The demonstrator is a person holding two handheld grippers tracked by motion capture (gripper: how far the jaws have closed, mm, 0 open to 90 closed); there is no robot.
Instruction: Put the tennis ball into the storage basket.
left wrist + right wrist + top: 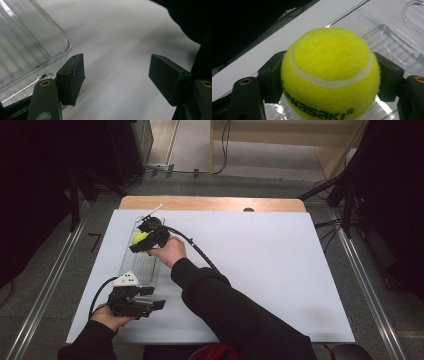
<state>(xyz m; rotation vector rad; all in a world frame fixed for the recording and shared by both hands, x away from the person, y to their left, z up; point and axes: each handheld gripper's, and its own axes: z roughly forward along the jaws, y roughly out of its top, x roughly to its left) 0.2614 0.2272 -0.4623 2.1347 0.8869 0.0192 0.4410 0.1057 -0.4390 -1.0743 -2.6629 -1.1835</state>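
Right gripper (pixel 329 82) clamped on tennis ball (pixel 329 72), poised over far end of clear tray (pixel 141 262), apparently for placing inside; left gripper (pixel 117 80) spread wide, empty, beside tray's near corner on white table (pixel 260 270), perhaps to steady it

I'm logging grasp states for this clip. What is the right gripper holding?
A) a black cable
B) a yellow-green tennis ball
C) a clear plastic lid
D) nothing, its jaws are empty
B: in the right gripper view, the tennis ball sits clamped between the right gripper jaws, above the clear tray.
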